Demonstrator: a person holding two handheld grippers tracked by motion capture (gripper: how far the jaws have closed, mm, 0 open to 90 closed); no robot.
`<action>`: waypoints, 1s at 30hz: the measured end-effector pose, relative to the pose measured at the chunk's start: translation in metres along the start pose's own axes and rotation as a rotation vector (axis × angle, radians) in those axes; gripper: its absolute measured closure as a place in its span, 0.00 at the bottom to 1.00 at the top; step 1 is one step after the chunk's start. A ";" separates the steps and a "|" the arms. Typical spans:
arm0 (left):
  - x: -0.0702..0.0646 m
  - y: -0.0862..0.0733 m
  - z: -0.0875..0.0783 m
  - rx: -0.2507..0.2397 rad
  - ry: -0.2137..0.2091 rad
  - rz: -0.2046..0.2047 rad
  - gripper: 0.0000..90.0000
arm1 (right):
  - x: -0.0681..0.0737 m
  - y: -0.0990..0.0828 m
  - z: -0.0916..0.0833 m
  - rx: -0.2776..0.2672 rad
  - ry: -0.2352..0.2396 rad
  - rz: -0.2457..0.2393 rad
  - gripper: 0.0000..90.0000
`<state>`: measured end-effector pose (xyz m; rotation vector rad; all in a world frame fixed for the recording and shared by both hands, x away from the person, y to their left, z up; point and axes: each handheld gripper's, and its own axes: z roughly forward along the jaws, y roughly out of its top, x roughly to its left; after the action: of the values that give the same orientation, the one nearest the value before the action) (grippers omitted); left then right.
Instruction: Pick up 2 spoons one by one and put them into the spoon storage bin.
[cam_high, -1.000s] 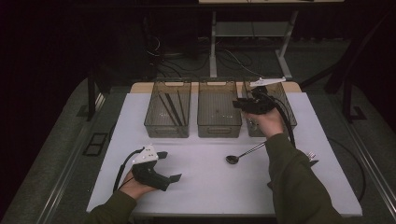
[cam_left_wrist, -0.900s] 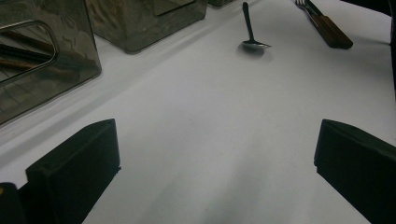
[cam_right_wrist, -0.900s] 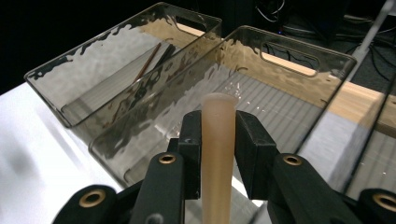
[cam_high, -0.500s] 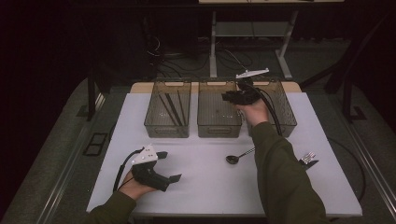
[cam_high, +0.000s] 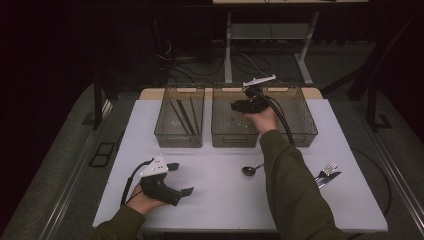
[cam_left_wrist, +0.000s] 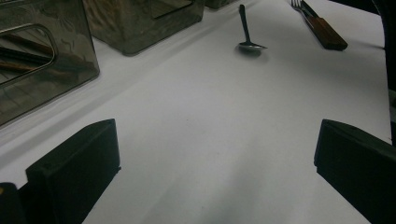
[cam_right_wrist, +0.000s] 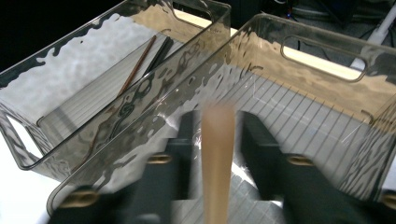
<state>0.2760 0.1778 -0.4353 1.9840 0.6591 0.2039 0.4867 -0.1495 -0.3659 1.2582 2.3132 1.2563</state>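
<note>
My right gripper (cam_high: 241, 106) hangs over the middle clear bin (cam_high: 235, 136), pointing down into it. In the right gripper view a pale tan stick-like piece (cam_right_wrist: 218, 154) stands blurred between the jaws of the right gripper (cam_right_wrist: 217, 122). The jaws have just been opening, and a narrow gap shows on each side of the piece. The left bin (cam_right_wrist: 70, 93) holds dark chopsticks (cam_right_wrist: 135, 70). My left gripper (cam_high: 182, 178) rests open on the white table near the front left, with nothing between its jaws (cam_left_wrist: 215, 154).
A third clear bin (cam_high: 306, 125) stands right of the middle one. A spoon (cam_high: 250, 170) lies on the white mat in front of the bins, and a fork with a brown-handled knife (cam_high: 327, 173) lies further right. The person's right sleeve (cam_high: 290, 185) crosses the mat.
The right hand has moved left from over the right bin to over the middle bin. The left hand has stayed put.
</note>
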 end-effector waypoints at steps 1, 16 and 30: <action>0.000 0.000 0.000 -0.004 0.001 -0.002 0.00 | 0.000 0.000 0.001 0.002 -0.004 0.002 0.56; -0.001 0.000 0.001 0.002 0.006 -0.008 0.00 | 0.005 -0.016 -0.046 -0.048 0.041 0.005 0.55; -0.001 -0.002 0.002 0.014 0.017 -0.011 0.00 | 0.011 -0.055 -0.095 -0.054 0.068 -0.068 0.82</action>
<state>0.2753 0.1769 -0.4377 1.9936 0.6839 0.2103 0.3966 -0.2108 -0.3480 1.1271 2.3311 1.3487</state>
